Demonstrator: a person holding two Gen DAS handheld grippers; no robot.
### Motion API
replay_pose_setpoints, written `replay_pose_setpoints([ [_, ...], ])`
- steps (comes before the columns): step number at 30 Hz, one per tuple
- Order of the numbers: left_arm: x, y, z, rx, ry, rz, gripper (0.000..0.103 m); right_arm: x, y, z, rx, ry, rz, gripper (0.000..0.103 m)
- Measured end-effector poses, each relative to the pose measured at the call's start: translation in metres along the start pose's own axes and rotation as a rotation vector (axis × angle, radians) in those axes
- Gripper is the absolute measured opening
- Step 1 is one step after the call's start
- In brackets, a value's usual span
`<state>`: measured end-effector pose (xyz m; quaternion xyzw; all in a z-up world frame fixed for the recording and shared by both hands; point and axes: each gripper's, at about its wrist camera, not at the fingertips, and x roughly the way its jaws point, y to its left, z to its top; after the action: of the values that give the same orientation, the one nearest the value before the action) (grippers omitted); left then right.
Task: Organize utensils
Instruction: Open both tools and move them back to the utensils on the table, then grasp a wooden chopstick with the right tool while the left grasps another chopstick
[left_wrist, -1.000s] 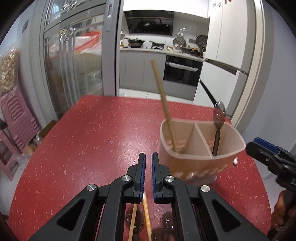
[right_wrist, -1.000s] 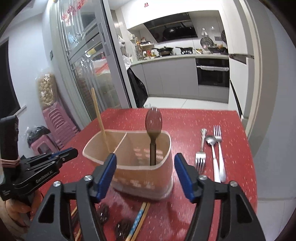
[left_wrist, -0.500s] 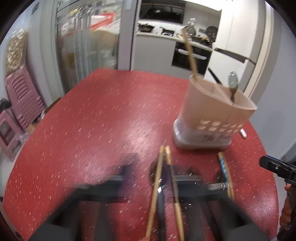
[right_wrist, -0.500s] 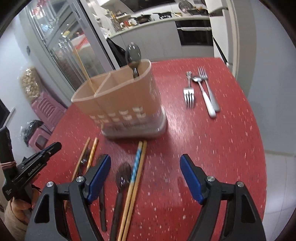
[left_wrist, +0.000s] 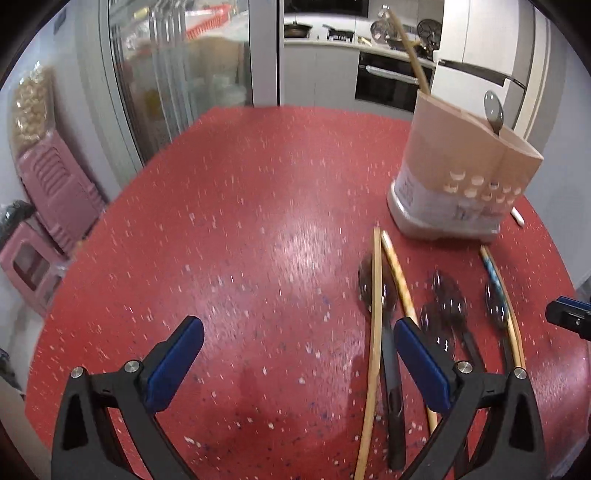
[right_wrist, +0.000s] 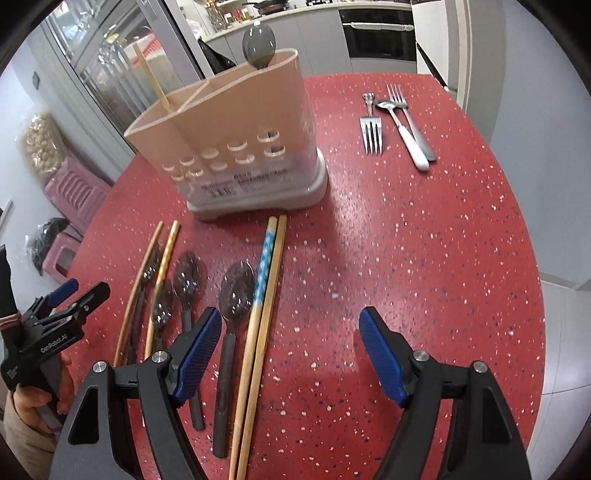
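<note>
Since a second ago both grippers have dropped toward the red table (right_wrist: 424, 229), and the left gripper (left_wrist: 299, 365) has sprung from pinched shut to wide open, empty. The right gripper (right_wrist: 290, 350) has widened too, nothing between its jaws. Nearest, at its 10 o'clock, lie the blue-patterned chopsticks (right_wrist: 264, 280) beside a dark spoon (right_wrist: 234, 291); further toward 9 o'clock lie more dark spoons (right_wrist: 186, 280) and plain chopsticks (right_wrist: 147, 273), crossing one another. At 12 o'clock stands the beige holder (right_wrist: 240, 147), one spoon and one chopstick inside. Forks (right_wrist: 371, 127) lie at 1 o'clock. The risk I see: utensils packed this tight invite grabbing two together, or knocking a neighbour askew.
</note>
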<state>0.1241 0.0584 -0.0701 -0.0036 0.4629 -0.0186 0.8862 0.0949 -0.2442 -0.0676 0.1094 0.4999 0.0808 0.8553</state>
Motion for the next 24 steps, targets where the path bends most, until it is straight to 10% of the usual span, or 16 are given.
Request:
replay_pose_setpoints([
  [24, 0.083, -0.023, -0.023, 0.049, 0.068, 0.014, 0.103, 0.029, 0.017, -0.007, -0.061, 0.089, -0.117, 0.061],
])
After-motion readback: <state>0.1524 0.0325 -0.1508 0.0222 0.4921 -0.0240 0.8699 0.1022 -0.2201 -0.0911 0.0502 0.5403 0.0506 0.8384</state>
